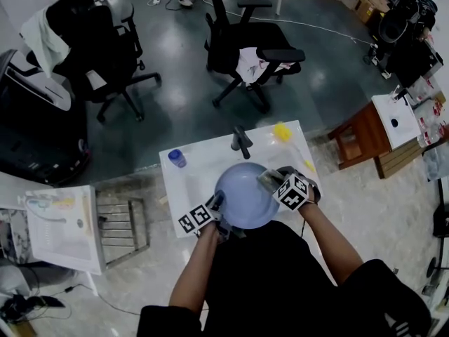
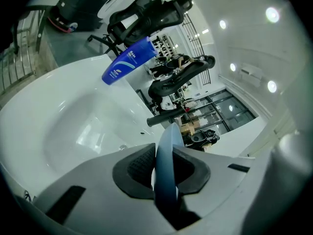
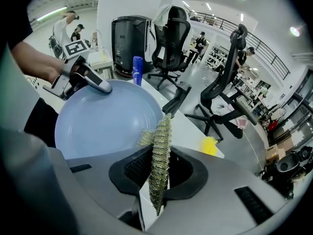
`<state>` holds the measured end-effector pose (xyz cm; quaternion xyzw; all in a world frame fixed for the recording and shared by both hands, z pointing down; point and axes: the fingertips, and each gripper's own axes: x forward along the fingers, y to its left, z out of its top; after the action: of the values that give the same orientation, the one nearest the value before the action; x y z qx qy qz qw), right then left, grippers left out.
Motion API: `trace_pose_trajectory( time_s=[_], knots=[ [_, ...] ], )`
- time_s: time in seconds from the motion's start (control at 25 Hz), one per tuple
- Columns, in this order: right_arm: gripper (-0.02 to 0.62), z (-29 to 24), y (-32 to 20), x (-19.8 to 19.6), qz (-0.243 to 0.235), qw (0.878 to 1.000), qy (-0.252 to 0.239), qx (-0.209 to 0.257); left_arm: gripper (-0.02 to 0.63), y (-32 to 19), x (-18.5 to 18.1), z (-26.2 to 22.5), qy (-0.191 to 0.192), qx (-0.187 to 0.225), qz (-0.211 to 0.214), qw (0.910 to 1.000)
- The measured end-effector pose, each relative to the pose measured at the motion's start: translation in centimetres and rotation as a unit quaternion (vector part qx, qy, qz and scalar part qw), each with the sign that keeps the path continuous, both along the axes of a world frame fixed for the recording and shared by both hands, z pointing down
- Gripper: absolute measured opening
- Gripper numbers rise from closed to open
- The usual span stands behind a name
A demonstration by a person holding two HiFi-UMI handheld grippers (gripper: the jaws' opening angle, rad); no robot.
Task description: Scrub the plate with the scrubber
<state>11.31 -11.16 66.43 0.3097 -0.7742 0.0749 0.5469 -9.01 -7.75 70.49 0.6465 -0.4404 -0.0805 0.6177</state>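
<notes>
A pale blue plate [image 1: 242,195] is held tilted over the white sink [image 1: 189,181]. My left gripper [image 1: 216,203] is shut on its near-left rim; in the left gripper view the plate [image 2: 165,155] shows edge-on between the dark pads, with the gripper [image 2: 165,175] closed on it. My right gripper [image 1: 270,179] is at the plate's right rim, shut on a greenish-gold mesh scrubber [image 3: 160,155]. In the right gripper view the scrubber stands upright between the pads of the gripper [image 3: 159,173], its top against the plate [image 3: 107,121], and the left gripper [image 3: 100,86] clamps the far rim.
A black faucet [image 1: 241,140] stands at the back of the sink. A blue bottle [image 1: 177,159] sits at the sink's back left, a yellow object [image 1: 282,131] at its back right. Office chairs [image 1: 245,48] stand behind, a wooden stool [image 1: 361,139] to the right.
</notes>
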Motion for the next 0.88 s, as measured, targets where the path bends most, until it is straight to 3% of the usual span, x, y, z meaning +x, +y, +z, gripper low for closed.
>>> trace_pose_trajectory(
  time_s=[0.88],
  knots=[
    [0.058, 0.7, 2.0, 2.8, -0.068, 0.991, -0.069, -0.087, 0.041, -1.0, 3.4, 0.7, -0.024, -0.03, -0.076, 0.9963]
  ],
)
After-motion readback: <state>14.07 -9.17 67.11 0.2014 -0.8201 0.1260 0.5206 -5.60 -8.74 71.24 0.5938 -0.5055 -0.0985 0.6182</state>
